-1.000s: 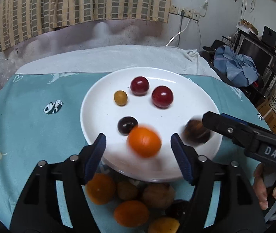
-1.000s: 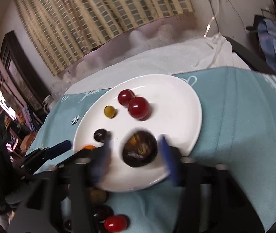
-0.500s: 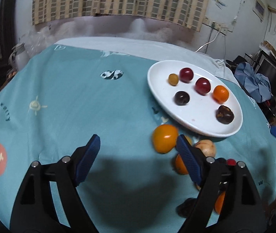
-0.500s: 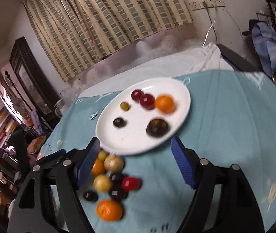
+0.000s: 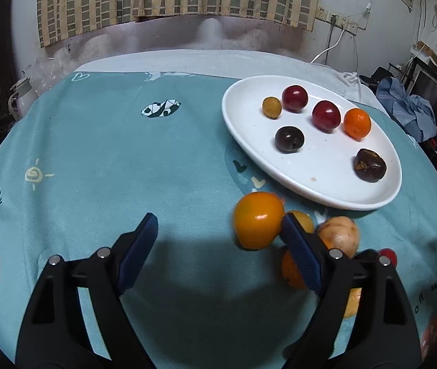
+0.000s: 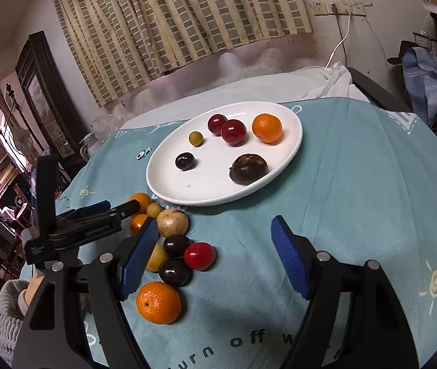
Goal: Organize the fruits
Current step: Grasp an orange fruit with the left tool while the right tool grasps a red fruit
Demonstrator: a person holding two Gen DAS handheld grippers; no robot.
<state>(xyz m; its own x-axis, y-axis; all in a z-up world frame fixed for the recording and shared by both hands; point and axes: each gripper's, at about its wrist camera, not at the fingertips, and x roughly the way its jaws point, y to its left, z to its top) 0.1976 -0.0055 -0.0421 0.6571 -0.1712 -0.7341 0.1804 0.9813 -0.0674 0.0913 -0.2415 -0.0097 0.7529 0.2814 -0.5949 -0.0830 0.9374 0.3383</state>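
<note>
- Tablecloth (image 5: pixel 101 160), teal with small cartoon prints, covered the whole table.
- White plate (image 6: pixel 169 184) sat on the cloth toward the far side and carried six fruits: two red plums (image 6: pixel 233 132) touching each other, an orange mandarin (image 6: pixel 267 128) just beside them, a small yellow-green fruit (image 6: pixel 195 138), a dark plum (image 6: pixel 184 161) and a wrinkled brown fruit (image 6: pixel 248 167) near the front rim.
- Left gripper (image 5: pixel 218 246) hung above the cloth with its jaws spread wide; they had just been opening, and nothing was pinched between them. An orange fruit (image 5: pixel 258 220) lay on the cloth just inside its right finger (image 5: pixel 299 258).
- Right gripper (image 6: pixel 215 255) was also spread apart and empty, poised over the loose pile.
- Loose pile lay on the cloth beside the plate's near rim: a tan fruit (image 6: pixel 172 223), a big mandarin (image 6: pixel 158 298) nearest the camera, a red plum (image 6: pixel 199 255), two dark plums (image 6: pixel 175 272) and some yellow ones.
</note>
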